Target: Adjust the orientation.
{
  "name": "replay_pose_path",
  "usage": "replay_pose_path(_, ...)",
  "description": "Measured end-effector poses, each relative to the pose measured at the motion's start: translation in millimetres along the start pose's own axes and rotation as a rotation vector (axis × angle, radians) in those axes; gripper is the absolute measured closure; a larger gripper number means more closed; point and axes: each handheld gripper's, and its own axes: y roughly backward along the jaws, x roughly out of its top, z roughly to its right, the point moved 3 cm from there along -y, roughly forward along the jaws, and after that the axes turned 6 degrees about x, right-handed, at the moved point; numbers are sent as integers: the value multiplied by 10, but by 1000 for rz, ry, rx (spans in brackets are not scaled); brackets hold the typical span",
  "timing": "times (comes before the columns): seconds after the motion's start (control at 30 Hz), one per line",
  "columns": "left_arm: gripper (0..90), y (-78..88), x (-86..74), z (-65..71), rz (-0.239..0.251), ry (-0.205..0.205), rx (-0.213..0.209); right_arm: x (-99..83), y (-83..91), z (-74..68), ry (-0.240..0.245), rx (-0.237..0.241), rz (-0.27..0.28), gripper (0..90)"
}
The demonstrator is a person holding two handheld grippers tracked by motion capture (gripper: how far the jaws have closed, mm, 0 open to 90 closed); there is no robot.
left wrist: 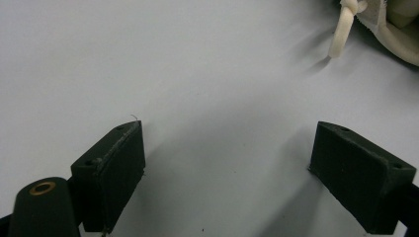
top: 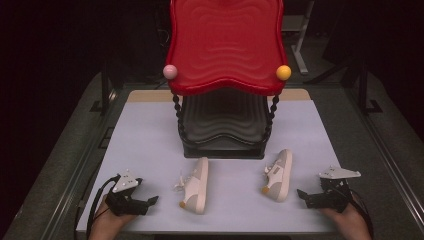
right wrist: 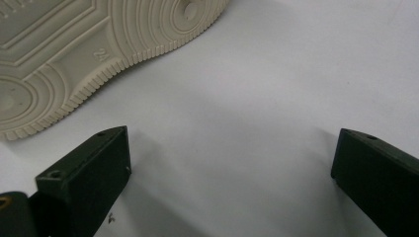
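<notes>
Shoes: in the high view, the left shoe (top: pixel 196 186) and the right shoe (top: pixel 279 175) lie on their sides on the pale worktop (top: pixel 150 145), before a two-tier rack (top: pixel 225 75) with a glossy, rippled red upper shelf and a black lower one. Judged step: start, nothing grasped. Left gripper (top: pixel 148 201) and right gripper (top: pixel 303 194) rest just outside the pair.

Left gripper view: jaws spread, empty; a cream lace (left wrist: pixel 342 34) lies ahead.

Right gripper view: jaws spread, empty; a ridged rubber sole (right wrist: pixel 89 54) lies close. Next move likely calls for reaching inward and pinching each shoe.
</notes>
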Motion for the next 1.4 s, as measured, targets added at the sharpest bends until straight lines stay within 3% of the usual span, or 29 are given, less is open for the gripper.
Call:
replay_pose_path(0.3, 141, 14, 10, -2, -10, 7, 5, 0, 0, -1, 0, -1, 0, 12)
replay_pose_path(0.4, 150, 37, 25, -4, -17, 36, -13, -1, 1, -1, 1, -1, 0, 12)
replay_pose_path(0.53, 240, 93, 70, 15, 8, 42, -39, -1, 1, -2, 1, -3, 0, 12)
replay_pose_path(0.73, 569, 166, 213, 82, 61, 41, -100, 0, -1, -3, 2, -3, -1, 12)
replay_pose_path(0.77, 659, 173, 282, 111, 69, 34, -126, -1, -1, -2, 5, -4, 0, 12)
replay_pose_path(0.8, 729, 173, 282, 111, 69, 34, -126, 0, -1, -2, 5, -4, 0, 12)
replay_pose_path(0.83, 729, 178, 323, 123, 72, 35, -147, 0, -1, -2, 5, -4, 0, 12)
replay_pose_path(0.9, 897, 182, 412, 139, 72, 36, -170, -1, -1, -1, 6, -4, -1, 12)
replay_pose_path(1.03, 898, 151, 541, 166, 84, 25, -200, 0, -1, -1, 6, -4, -1, 12)
replay_pose_path(1.2, 898, 109, 769, 273, 145, -7, -250, 0, -1, -1, 6, -4, -1, 12)
replay_pose_path(1.4, 897, 37, 917, 377, 164, -23, -301, 0, -1, -1, 6, -4, -1, 12)
